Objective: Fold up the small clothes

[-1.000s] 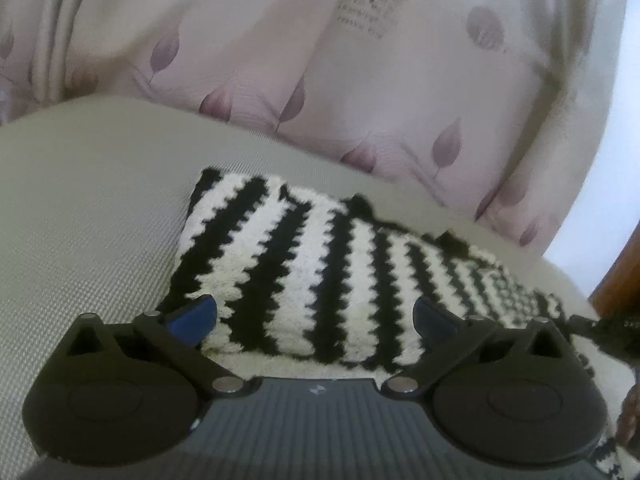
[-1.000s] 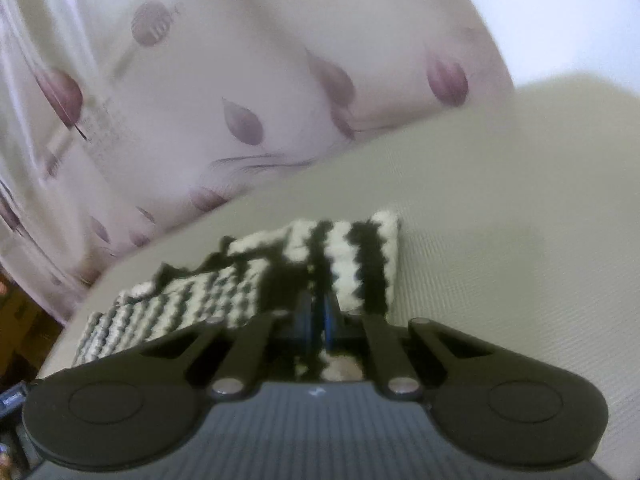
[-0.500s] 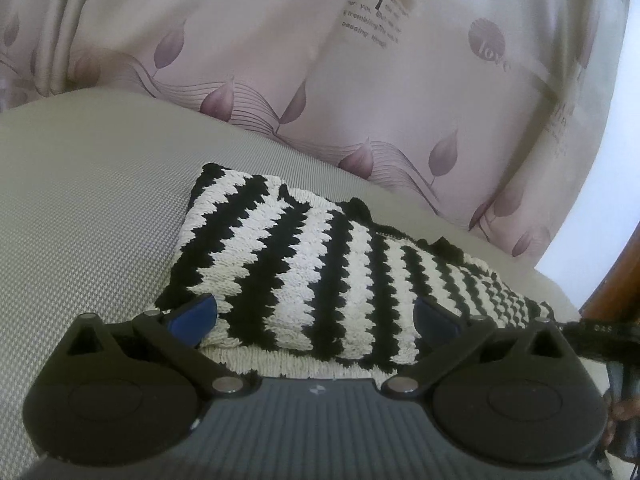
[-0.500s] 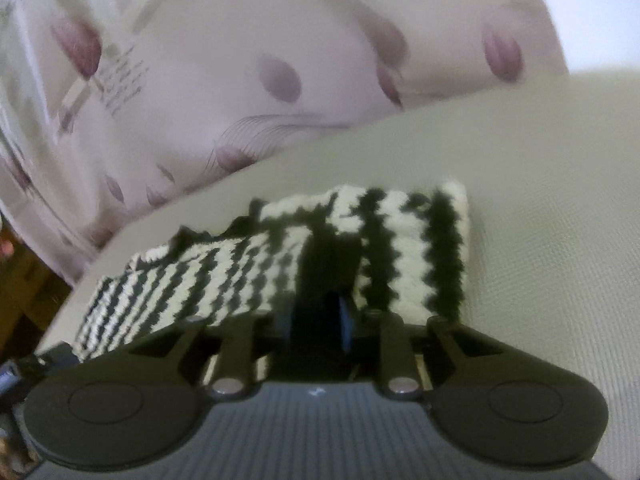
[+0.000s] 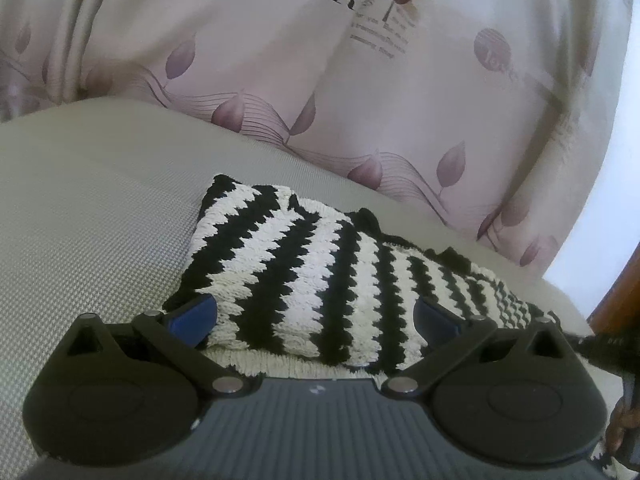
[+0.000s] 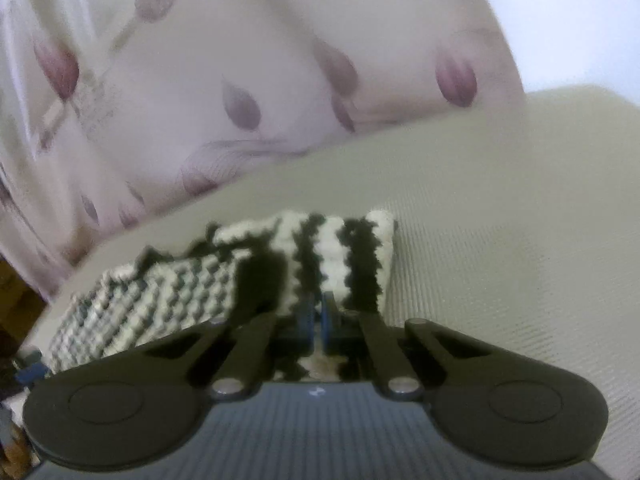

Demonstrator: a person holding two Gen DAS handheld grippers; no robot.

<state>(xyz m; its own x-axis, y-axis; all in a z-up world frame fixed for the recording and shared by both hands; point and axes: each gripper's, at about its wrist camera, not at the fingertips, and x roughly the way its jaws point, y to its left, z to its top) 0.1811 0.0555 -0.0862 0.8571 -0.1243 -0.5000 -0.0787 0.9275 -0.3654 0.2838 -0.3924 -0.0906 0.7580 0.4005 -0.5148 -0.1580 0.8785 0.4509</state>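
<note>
Left wrist: striped knit (image 5: 304,276) on cushion (image 5: 88,216), curtain (image 5: 280,64) behind.

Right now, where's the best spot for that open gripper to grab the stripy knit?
Probably the knit's near cream hem, approached from the gripper's side. That edge lies flat and thin on the cushion between the open left gripper's blue pads.

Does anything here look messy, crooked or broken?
Nothing looks damaged or spilled. The striped knit garment lies partly folded on the grey cushion, its top layer sitting slightly askew. The right gripper is shut at its near edge; the left gripper is open.
</note>
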